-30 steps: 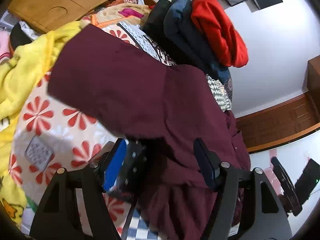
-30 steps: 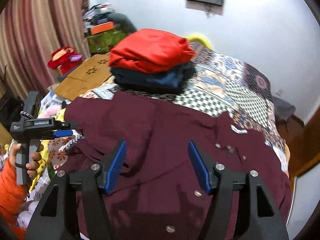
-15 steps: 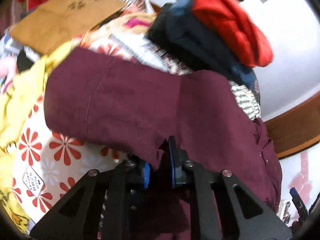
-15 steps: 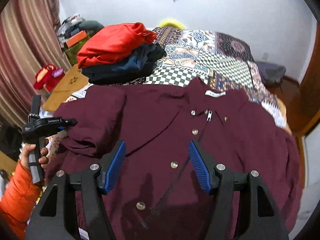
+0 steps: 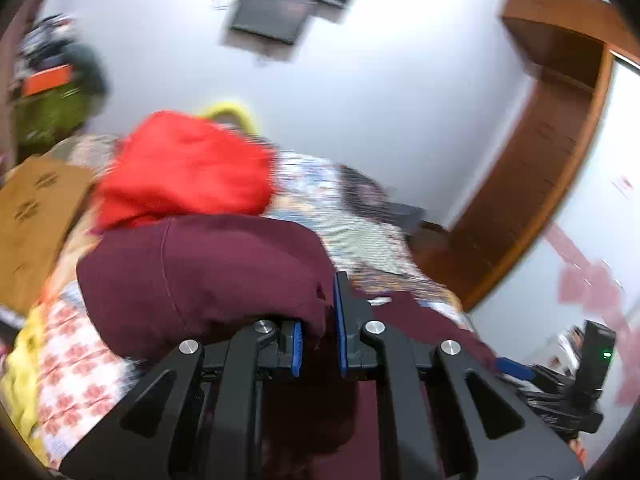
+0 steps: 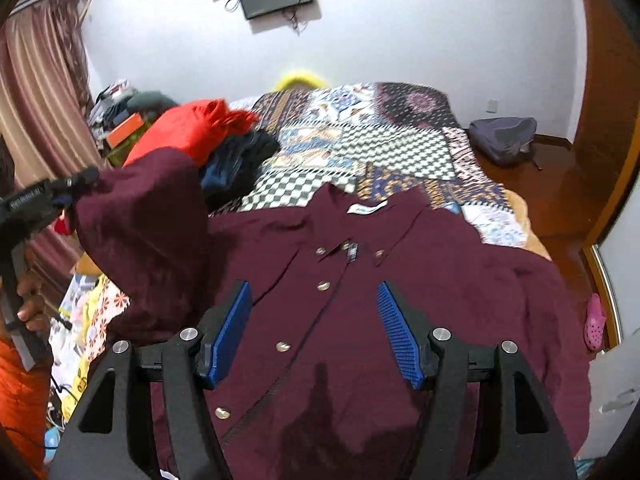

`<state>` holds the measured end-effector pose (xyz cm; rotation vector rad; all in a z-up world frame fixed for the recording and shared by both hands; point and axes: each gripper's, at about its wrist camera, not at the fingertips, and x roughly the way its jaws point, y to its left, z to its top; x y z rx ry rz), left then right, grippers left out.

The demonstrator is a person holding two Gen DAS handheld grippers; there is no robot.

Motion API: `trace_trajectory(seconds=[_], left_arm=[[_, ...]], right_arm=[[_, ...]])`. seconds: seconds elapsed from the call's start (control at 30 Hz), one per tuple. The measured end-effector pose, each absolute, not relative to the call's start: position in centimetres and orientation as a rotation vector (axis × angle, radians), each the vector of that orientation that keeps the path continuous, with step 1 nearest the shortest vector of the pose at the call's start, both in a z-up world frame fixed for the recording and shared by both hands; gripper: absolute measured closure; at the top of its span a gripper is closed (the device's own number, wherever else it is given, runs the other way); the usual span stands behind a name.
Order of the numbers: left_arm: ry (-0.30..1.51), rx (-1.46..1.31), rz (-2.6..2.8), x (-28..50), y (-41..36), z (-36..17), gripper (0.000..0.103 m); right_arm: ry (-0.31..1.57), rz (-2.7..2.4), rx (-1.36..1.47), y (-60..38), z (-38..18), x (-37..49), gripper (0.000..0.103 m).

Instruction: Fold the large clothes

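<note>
A large maroon button-up shirt lies face up on the bed, collar towards the far wall. My left gripper is shut on the shirt's left sleeve and holds it lifted above the bed; it also shows in the right wrist view at the far left, with the sleeve hanging from it. My right gripper is open and empty, hovering over the shirt's button placket.
A pile of folded clothes, red on dark blue, sits on the patchwork bedspread left of the shirt. A yellow blanket lies at the bed's left edge. A wooden door frame stands right.
My left gripper closed on the sleeve and lifted it up and over towards the shirt's body. My right gripper stayed open and drew back above the shirt front.
</note>
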<state>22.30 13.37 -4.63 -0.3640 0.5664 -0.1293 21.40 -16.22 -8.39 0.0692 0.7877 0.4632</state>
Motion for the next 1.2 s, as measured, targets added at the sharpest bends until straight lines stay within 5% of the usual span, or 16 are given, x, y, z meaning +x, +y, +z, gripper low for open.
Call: trace_trajectory(seconds=[0.2,0.67,0.83,1.2], left_arm=[[0.635,-0.267,-0.339,25.5,3.8,-4.8,0.094],[0.999,-0.037,-0.497,27.1,-9.5,-14.4,0.093],[1.056,-0.008,-0.548,25.9,-9.7,-15.9,0.071],[0.927,0.005,-0.471,22.1,-3.2,-12.8,0.05]], right_arm=[[0.761,0.394,0.107,-19.1,-8.1,20.5,0.041],[0.787,0.294,0.217,-24.8,-9.6,19.2,0.041],[0.803,0.302,0.22,-24.5,-10.0,19.3,0.041],[0.821,0.331,0.107,-21.0,-9.8,19.0,0.041]])
